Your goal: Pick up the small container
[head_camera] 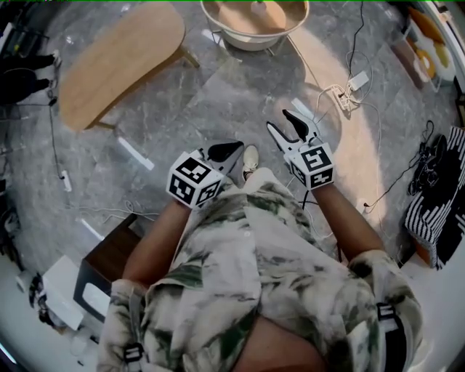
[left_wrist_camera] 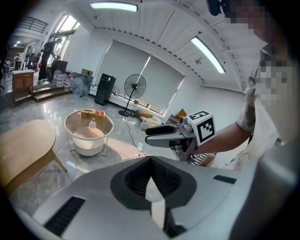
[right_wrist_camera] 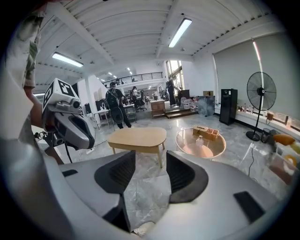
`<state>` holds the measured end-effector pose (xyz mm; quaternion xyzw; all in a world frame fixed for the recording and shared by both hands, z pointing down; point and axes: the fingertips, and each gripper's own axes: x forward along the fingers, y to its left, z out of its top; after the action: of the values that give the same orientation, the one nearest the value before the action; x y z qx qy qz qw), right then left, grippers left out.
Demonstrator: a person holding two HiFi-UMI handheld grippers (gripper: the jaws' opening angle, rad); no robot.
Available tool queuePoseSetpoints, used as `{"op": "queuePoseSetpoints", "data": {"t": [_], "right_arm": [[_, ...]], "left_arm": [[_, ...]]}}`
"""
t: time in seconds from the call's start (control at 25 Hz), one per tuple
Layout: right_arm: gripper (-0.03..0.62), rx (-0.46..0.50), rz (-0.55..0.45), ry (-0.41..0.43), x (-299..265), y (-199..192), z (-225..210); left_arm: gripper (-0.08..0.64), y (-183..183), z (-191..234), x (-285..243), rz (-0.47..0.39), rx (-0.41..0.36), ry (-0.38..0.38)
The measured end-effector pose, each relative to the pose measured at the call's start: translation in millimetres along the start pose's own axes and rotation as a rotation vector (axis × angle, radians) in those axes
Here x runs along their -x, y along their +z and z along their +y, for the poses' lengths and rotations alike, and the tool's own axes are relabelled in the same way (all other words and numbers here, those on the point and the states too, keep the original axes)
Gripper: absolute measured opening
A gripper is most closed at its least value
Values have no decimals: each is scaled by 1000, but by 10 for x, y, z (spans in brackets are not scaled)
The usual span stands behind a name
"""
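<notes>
An oval wooden table (head_camera: pixel 120 58) stands beside the round white basket table (head_camera: pixel 251 43) (small white bottle (head_camera: pixel 259 9) atop). The left gripper (head_camera: pixel 238 146) is closed, the right gripper (head_camera: pixel 279 120) wide; both are empty.

Right gripper (right_wrist_camera: pixel 150 161): fingers (right_wrist_camera: pixel 117 176) apart, nothing between them, only grey marble floor (right_wrist_camera: pixel 145 192) in the gap. Wooden table (right_wrist_camera: pixel 137 138) ahead, centre. Round table (right_wrist_camera: pixel 224 146) just right of it, carrying a small bottle (right_wrist_camera: pixel 200 139) and a box (right_wrist_camera: pixel 200 130). Left gripper (right_wrist_camera: pixel 82 136) at left edge, marker cube (right_wrist_camera: pixel 60 93) on top. Fan (right_wrist_camera: pixel 260 91) and black cabinet (right_wrist_camera: pixel 228 105) far right. Person (right_wrist_camera: pixel 112 101) standing well back.
</notes>
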<state>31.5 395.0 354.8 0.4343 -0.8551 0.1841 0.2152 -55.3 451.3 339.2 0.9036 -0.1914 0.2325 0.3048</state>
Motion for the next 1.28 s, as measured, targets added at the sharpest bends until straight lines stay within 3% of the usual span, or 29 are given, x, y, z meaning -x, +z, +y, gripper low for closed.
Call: {"op": "queuePoseSetpoints", "data": {"t": [0.44, 0.92, 1.28], "right_arm": [[221, -34, 48, -60, -859, 318, -480], [202, -75, 92, -234, -2038, 844, -575], [202, -95, 110, -309, -2628, 1024, -928]], "left_arm": [[21, 582, 769, -354, 69, -36, -106], [21, 1018, 2125, 128, 143, -112, -225], [21, 1180, 2827, 246, 125, -69, -210]]}}
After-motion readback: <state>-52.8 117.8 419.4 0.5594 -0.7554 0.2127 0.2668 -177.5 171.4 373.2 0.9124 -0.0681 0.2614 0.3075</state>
